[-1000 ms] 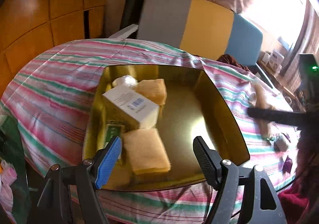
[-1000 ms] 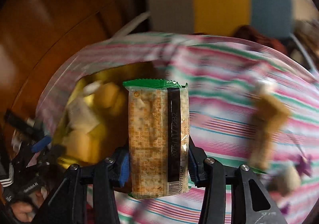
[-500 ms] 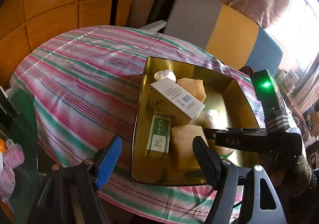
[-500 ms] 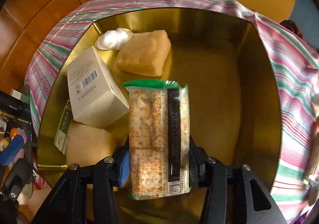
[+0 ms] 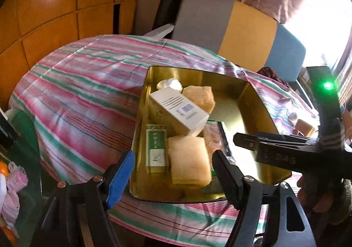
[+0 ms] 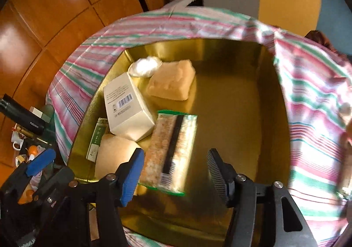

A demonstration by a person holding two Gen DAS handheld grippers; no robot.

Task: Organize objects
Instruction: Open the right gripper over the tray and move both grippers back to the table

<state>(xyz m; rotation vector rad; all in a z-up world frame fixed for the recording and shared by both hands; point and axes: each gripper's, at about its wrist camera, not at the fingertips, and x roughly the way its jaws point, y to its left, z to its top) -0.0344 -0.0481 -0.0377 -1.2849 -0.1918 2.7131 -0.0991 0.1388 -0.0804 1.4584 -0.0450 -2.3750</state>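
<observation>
Right claw (image 6: 173,172), jaws parted and just been opening, above the near part of a square gold metal tin (image 6: 272,115) on the striped pink, green and white tabletop (image 6: 312,102). The green-edged clear packet of crackers (image 6: 172,150) lies in the tin between the jaws, just beside the blue pad (image 6: 132,177) and apart from the black ribbed pad (image 6: 216,173); neither presses on it. Its far end is just beside a white cardboard box with a barcode (image 6: 126,106), which stands to its left. A pale yellow sponge block (image 6: 114,154) lies to the near left, a second like block (image 6: 172,83) beyond. Left claw (image 5: 173,175), wide open and holding nothing, over the tin's near-left rim. A flat green-and-white packet (image 5: 155,148) lies along the left wall.
</observation>
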